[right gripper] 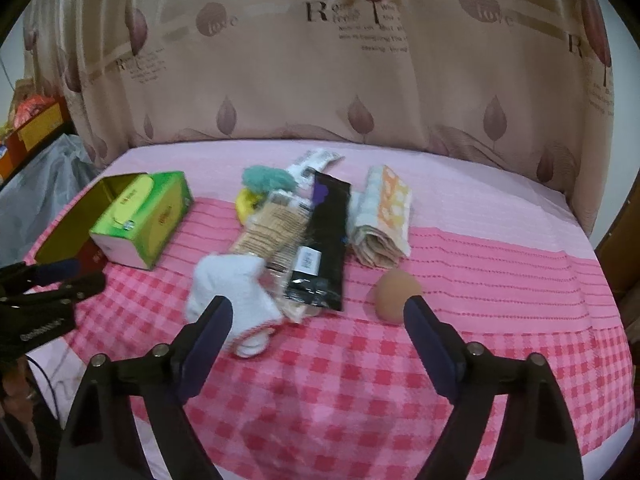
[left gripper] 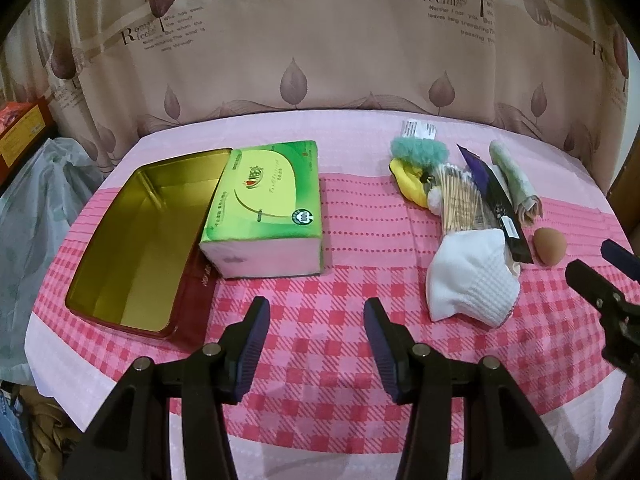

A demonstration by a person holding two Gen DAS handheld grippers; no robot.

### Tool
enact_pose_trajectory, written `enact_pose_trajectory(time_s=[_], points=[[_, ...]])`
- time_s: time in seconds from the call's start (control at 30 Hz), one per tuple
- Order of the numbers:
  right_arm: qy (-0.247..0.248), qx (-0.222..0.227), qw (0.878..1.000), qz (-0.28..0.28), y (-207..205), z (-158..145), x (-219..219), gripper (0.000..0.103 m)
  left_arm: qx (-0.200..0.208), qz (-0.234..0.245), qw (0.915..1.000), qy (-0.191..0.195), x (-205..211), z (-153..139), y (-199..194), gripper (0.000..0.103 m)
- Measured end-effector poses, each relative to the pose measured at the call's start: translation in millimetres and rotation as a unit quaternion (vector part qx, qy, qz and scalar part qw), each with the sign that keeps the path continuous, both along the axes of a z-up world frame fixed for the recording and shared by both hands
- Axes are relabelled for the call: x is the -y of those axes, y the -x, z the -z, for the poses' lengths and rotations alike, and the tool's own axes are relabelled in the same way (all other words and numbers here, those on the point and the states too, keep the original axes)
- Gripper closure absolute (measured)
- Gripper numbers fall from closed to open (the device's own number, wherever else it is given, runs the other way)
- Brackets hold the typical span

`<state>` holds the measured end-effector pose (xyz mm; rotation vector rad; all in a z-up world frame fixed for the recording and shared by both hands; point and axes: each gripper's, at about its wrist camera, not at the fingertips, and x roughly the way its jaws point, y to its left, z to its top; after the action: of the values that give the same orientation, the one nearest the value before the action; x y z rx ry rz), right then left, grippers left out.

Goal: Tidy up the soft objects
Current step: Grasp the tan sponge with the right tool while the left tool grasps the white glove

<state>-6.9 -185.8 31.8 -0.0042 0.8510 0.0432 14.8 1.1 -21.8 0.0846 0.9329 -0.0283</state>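
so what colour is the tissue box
Green with a yellow-green top panel, tissue box; clearest in the left wrist view.

Seen along the right claw [right gripper: 318,316]: jaws spread wide, nothing between the pads, above a tabletop [right gripper: 460,264] under pink checked cloth. Brown egg-shaped sponge [right gripper: 398,294] as landmark, just beyond the right fingertip. Left of it, a black packet [right gripper: 324,240], then a bag of cotton swabs [right gripper: 276,232] and a white sock [right gripper: 232,292]. Behind it, a folded towel [right gripper: 382,216]. Far left of it, a green tissue box [right gripper: 144,216] against a gold tin [right gripper: 64,236]; left claw [right gripper: 76,276] at the frame edge.
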Motion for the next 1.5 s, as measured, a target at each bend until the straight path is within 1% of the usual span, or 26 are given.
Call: enact_pose_trajectory(time_s=[0.13,0.2,0.3,0.4,0.57,0.67,0.73,0.77,0.8,0.83,0.93,1.17,1.27,1.4,1.47,1.5], points=[[0.008,-0.022,1.0,0.006,-12.0,15.1,16.4,0.021,-0.003,0.007,1.0,-0.003,4.5,4.0,-2.9,0.053],[0.011,-0.029,0.999,0.011,-18.0,20.7,23.0,0.025,-0.004,0.014,0.9999,-0.004,8.5,6.5,-4.9,0.053],[0.021,-0.037,0.999,0.016,-27.6,30.5,31.8,0.026,-0.006,0.025,0.9997,-0.004,14.5,9.9,-7.0,0.053],[0.023,-0.046,0.998,0.023,-36.5,41.0,40.7,0.032,-0.009,0.046,0.9989,0.003,22.4,13.6,-10.3,0.053],[0.021,-0.053,0.998,0.03,-50.6,56.0,51.9,0.037,-0.007,0.077,0.9969,0.016,34.0,15.5,-12.9,0.053],[0.014,-0.059,0.998,0.033,-58.4,64.4,57.4,0.043,-0.013,0.108,0.9933,0.038,42.9,17.1,-14.5,0.053],[0.006,-0.063,0.997,0.031,-63.1,68.9,60.8,0.047,-0.018,0.122,0.9913,0.046,49.3,19.0,-15.2,0.053],[0.001,-0.064,0.998,0.029,-65.4,70.7,61.6,0.053,-0.021,0.128,0.9904,0.049,52.3,19.8,-15.5,0.053],[-0.004,-0.064,0.998,0.027,-67.1,72.6,63.0,0.062,-0.023,0.134,0.9892,0.055,55.0,20.1,-16.0,0.053],[-0.01,-0.066,0.997,0.026,-68.3,74.0,64.1,0.064,-0.025,0.143,0.9875,0.062,57.9,20.3,-16.4,0.053],[-0.031,-0.063,0.997,0.029,-68.9,74.5,69.4,0.065,-0.028,0.16,0.9836,0.079,66.8,19.9,-18.3,0.053],[-0.035,-0.049,0.998,0.025,-64.4,77.3,69.7,0.065,-0.035,0.175,0.9804,0.083,86.7,21.2,-26.8,0.053],[-0.036,-0.046,0.998,0.025,-64.4,78.0,69.4,0.065,-0.04,0.173,0.9811,0.076,93.7,23.9,-34.5,0.053],[-0.044,-0.047,0.998,0.024,-63.2,79.4,71.8,0.065,-0.051,0.158,0.9824,0.085,94.5,30.2,-47.5,0.053],[-0.044,-0.047,0.998,0.023,-63.3,79.5,72.2,0.065,-0.052,0.153,0.9833,0.083,95.6,33.6,-51.2,0.053],[-0.045,-0.048,0.998,0.023,-63.4,79.6,72.3,0.065,-0.053,0.154,0.9834,0.08,97.2,36.1,-53.3,0.051]])
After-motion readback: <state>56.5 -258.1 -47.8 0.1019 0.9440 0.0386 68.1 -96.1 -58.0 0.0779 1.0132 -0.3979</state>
